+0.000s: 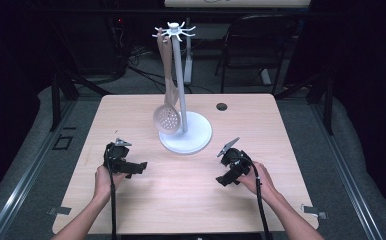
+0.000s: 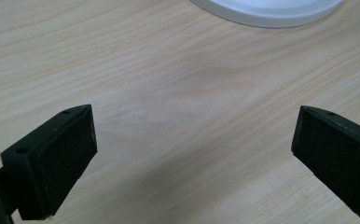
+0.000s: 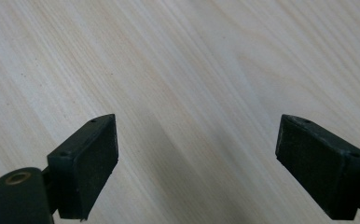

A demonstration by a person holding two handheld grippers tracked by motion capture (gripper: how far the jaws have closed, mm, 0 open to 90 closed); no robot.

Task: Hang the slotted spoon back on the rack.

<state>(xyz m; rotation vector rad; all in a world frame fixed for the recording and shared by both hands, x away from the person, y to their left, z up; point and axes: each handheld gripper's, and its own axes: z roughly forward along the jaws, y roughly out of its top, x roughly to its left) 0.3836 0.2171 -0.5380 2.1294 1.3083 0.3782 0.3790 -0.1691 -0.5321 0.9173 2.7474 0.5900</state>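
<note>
1. Slotted spoon [image 1: 167, 119], pale beige with a round perforated bowl, hangs by its handle from a hook at the top of a white stand [image 1: 179, 80]; its bowl dangles just beside the pole, low over the stand's round base [image 1: 196, 139].
2. The stand sits on a light wooden table [image 1: 191, 195], toward the far middle, with a small dark round hole [image 1: 221, 106] in the tabletop near it on the right.
3. The left gripper [image 1: 140, 166], held in the person's left hand [image 1: 103, 179], rests low over the table, near the base of the stand and to its left. In the left gripper view its jaws stand wide apart with bare wood between them, and the edge of the white base shows at the top.
4. The right gripper [image 1: 224, 179], held in the right hand [image 1: 257, 180], sits near the base on the other side. Its jaws are likewise spread wide and hold nothing, with plain tabletop between them.
5. Progress, as I judge it: the spoon is already hung, and both grippers are apart from it, empty. Either the hanging is finished or taking it down has not begun; I cannot tell which.
</note>
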